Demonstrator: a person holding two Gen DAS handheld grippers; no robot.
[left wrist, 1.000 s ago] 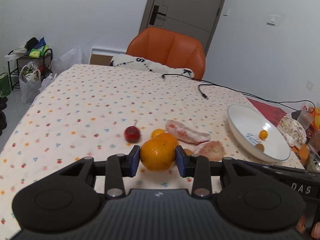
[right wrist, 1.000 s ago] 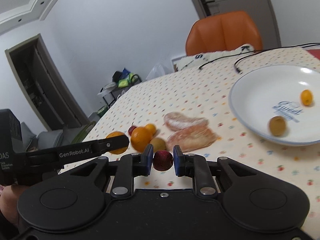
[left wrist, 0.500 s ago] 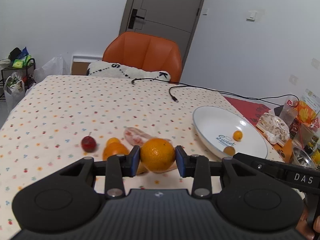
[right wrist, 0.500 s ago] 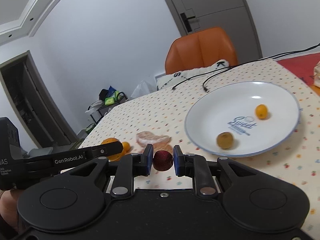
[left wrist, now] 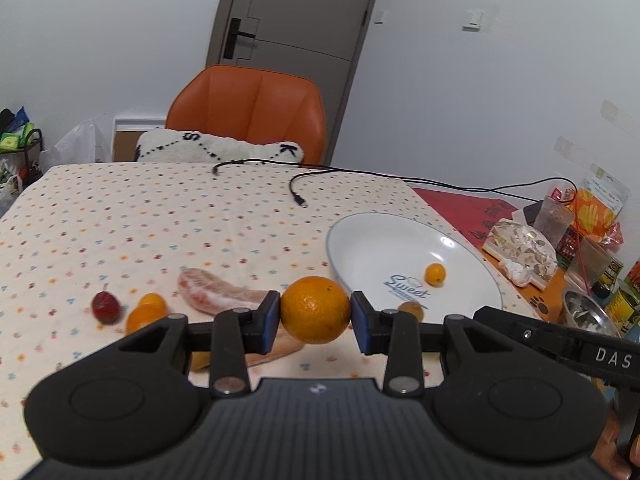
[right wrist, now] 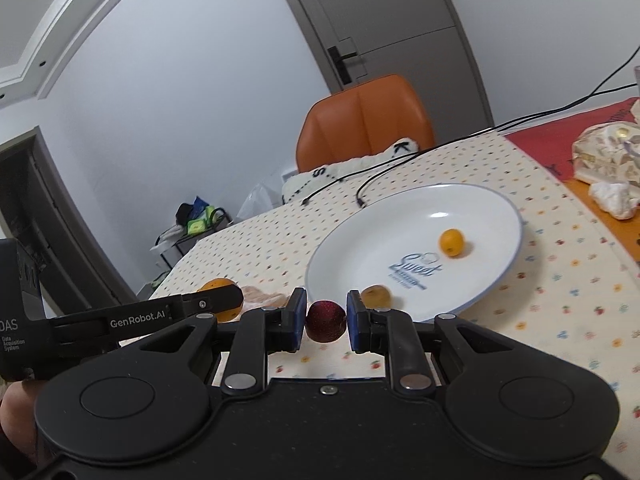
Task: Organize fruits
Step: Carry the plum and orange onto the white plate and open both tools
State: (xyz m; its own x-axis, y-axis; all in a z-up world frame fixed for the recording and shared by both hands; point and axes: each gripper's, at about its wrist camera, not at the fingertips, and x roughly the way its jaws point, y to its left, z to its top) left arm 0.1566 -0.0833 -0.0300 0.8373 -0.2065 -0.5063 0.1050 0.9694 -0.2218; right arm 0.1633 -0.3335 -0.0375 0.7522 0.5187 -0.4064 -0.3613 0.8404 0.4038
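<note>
Dotted tablecloth (left wrist: 160, 220), white plate (left wrist: 372, 240) at right with two small fruits inside. Left gripper (left wrist: 315, 316) clamped on an orange (left wrist: 315, 309), lifted beside the plate. Right gripper (right wrist: 326, 320) gripping a red fruit (right wrist: 326, 315) at the plate's near rim.

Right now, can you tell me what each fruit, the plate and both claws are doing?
Left claw: shut on the big orange.
Big orange: gripped, lifted off the table.
Right claw: shut on the red fruit.
Red fruit: gripped between the pads.
White plate: on the tablecloth, holding two small fruits.
Small orange fruit: lying in the plate.
Brownish small fruit: in the plate, near its front rim.
Peeled fruit pieces: lying on the tablecloth.
</note>
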